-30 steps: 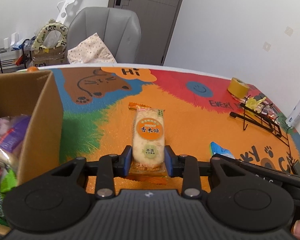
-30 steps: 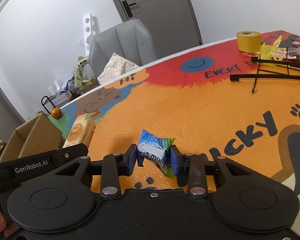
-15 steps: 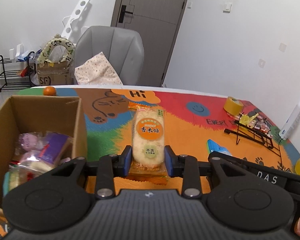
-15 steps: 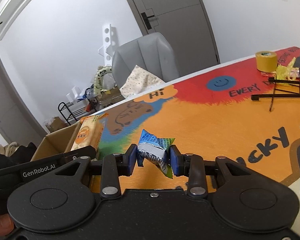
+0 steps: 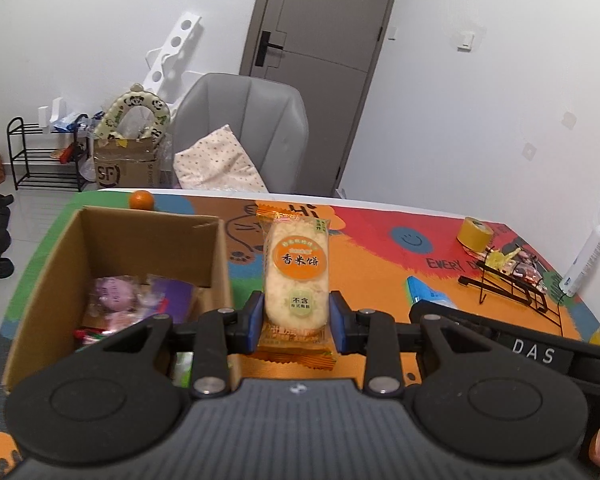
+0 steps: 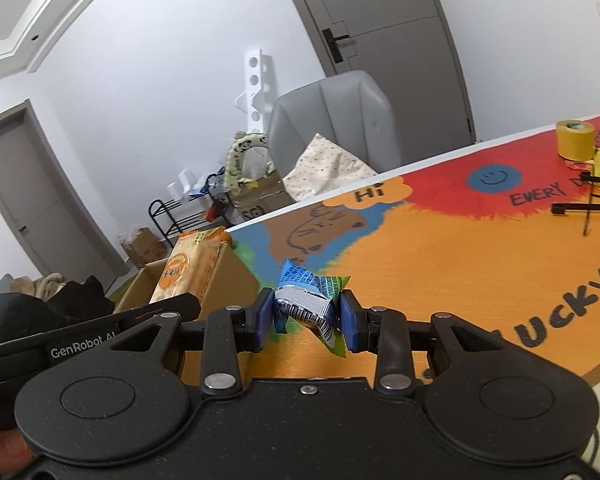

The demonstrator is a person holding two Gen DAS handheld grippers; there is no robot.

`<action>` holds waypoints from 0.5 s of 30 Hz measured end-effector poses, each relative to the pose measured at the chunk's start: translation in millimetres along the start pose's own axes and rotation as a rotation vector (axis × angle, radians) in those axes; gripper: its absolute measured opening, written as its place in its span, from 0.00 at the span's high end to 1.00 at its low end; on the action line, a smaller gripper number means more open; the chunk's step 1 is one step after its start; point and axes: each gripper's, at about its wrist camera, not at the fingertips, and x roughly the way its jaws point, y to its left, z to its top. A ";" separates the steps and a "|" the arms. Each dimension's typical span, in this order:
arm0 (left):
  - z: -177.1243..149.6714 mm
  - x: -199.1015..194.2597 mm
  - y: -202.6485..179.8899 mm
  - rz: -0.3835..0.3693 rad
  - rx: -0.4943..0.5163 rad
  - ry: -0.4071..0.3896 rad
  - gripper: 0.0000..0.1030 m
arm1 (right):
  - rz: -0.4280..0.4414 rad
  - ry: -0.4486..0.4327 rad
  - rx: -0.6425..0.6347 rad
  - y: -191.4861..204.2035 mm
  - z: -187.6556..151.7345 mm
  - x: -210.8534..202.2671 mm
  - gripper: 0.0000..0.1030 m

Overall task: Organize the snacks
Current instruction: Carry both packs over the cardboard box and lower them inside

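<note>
My left gripper (image 5: pixel 296 322) is shut on an orange rice cracker packet (image 5: pixel 296 270), held upright above the table just right of an open cardboard box (image 5: pixel 220 256). Several wrapped snacks (image 5: pixel 140 300) lie inside the box. My right gripper (image 6: pixel 306 318) is shut on a crumpled blue and silver snack packet (image 6: pixel 310 300). In the right wrist view the rice cracker packet (image 6: pixel 188 268) shows at the left in front of the box (image 6: pixel 236 272), with the left gripper's body (image 6: pixel 88 340) below it. The blue packet's tip (image 5: pixel 422 290) shows in the left wrist view.
A colourful mat (image 5: pixel 380 272) covers the table. At the far right stand a yellow tape roll (image 5: pixel 474 234), a black wire rack (image 5: pixel 516 284) and a white bottle (image 5: pixel 584 262). A small orange (image 5: pixel 141 200) sits behind the box. A grey chair (image 5: pixel 240 132) stands beyond the table.
Both grippers have risen and swung left toward the box with their packets still held. More of the box's inside and of the room behind has come into view.
</note>
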 end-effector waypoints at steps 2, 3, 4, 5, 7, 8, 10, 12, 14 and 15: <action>0.3 -5.0 6.0 0.008 -0.004 -0.005 0.68 | 0.014 0.000 -0.007 6.7 0.3 1.6 0.68; 0.5 -7.4 9.2 0.011 -0.005 -0.007 0.68 | 0.020 0.001 -0.010 9.4 0.2 2.3 0.68; 0.9 -9.6 12.3 0.015 -0.007 -0.010 0.68 | 0.026 0.002 -0.014 12.7 0.3 3.5 0.68; 1.2 -11.8 15.6 0.019 -0.010 -0.012 0.68 | 0.030 0.002 -0.017 15.1 -0.6 2.6 0.68; 1.1 -16.0 23.4 0.028 -0.017 -0.014 0.68 | 0.041 0.005 -0.025 21.1 -0.4 5.2 0.68; 1.3 -17.6 27.0 0.032 -0.020 -0.014 0.68 | 0.046 0.006 -0.028 24.0 -0.4 6.3 0.68; 1.0 -21.0 34.1 0.042 -0.027 -0.015 0.68 | 0.056 0.009 -0.034 28.7 -0.6 8.2 0.68; 0.5 -23.5 39.4 0.053 -0.033 -0.016 0.68 | 0.066 0.012 -0.041 34.8 -0.8 10.7 0.68; 0.3 -26.1 46.1 0.065 -0.041 -0.018 0.68 | 0.076 0.017 -0.047 40.8 -1.1 13.5 0.68; 0.5 -27.1 48.5 0.070 -0.045 -0.019 0.68 | 0.079 0.018 -0.050 43.7 -1.5 13.5 0.68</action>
